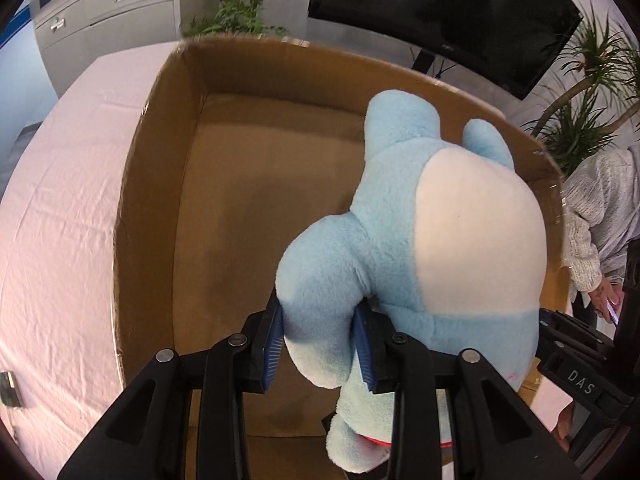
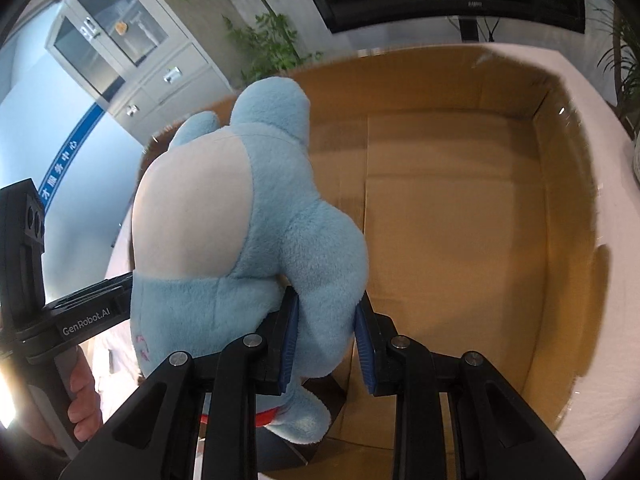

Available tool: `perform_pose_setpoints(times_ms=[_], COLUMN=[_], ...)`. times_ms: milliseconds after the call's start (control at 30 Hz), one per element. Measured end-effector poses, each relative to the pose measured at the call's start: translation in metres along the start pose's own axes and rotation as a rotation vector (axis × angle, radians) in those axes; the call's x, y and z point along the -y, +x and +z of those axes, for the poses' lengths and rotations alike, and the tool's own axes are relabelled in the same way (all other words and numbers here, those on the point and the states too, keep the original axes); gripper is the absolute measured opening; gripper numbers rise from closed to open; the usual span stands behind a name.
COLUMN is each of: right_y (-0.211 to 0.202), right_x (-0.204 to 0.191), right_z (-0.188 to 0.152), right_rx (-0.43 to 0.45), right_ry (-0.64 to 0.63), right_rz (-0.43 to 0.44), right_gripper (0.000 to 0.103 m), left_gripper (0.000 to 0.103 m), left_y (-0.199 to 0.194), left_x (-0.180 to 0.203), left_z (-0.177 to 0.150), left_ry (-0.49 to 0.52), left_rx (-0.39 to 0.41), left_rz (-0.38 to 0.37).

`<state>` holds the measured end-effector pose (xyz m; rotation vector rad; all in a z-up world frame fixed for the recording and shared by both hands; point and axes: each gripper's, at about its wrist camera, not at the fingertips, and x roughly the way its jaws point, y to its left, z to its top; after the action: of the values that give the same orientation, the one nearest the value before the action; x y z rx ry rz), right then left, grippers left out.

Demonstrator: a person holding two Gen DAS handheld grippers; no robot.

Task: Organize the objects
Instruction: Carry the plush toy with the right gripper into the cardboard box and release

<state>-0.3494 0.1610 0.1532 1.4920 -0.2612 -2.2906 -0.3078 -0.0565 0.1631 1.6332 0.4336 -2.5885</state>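
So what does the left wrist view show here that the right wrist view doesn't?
Only the left wrist view shows a person in a grey knitted sweater beside the box, and the pink cloth left of it.

Only the right wrist view shows a glass-door cabinet, a blue strip with white characters, and a hand gripping the other tool's handle.

Both show the blue plush toy, clamped by the left tool and the right tool over the cardboard box, plus a dark screen and plants behind.
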Motion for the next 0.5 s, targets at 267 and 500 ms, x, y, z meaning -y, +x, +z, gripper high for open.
perform_pose_setpoints(times_ms=[267, 500], right_y=[0.010, -0.059], right_x=[0.020, 0.031], right_z=[-0.011, -0.041], right_rx=[-0.052, 0.034], right_ry=[0.002, -0.028], right_rz=[-0.061, -0.018], right_gripper=[0.029, 0.068], left_gripper=[0.040, 0.079], left_y=[-0.003, -0.086], left_x=[-0.004, 0.012], left_z=[-0.026, -0.052], left_ry=[0.039, 0.052], left_rx=[0.003, 0.164], left_rz=[0.068, 0.045])
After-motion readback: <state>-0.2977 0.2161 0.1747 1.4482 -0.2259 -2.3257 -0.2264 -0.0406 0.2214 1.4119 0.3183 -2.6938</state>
